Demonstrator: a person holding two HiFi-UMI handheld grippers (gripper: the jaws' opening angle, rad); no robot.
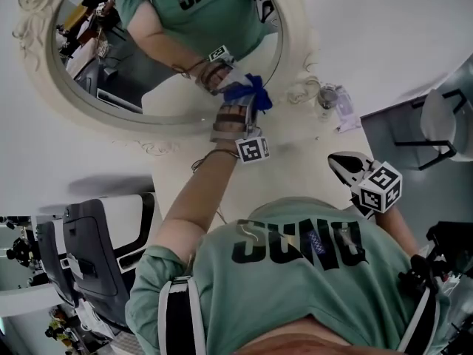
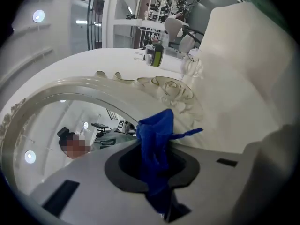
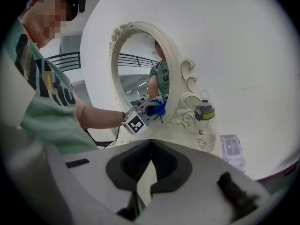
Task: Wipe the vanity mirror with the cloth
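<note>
- Head view: the left tool [image 1: 246, 109] clamps a bunched blue cloth [image 1: 248, 91] at the near right edge of the oval, cream-framed vanity mirror [image 1: 293, 28]. The right tool [image 1: 344, 165] hangs well apart, nearer the person.
- Left gripper view: the cloth fills the jaws, and a loose strand points right over the carved frame.
- Right gripper view: only here do the right tool's jaws show, together with nothing between. A bottle [image 3: 205, 121] stands on the surface right of the mirror.

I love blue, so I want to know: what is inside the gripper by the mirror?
A blue cloth is clamped in the left gripper, sticking out toward the mirror. The part squeezed between the jaws is covered, so how deep it goes cannot be seen.
</note>
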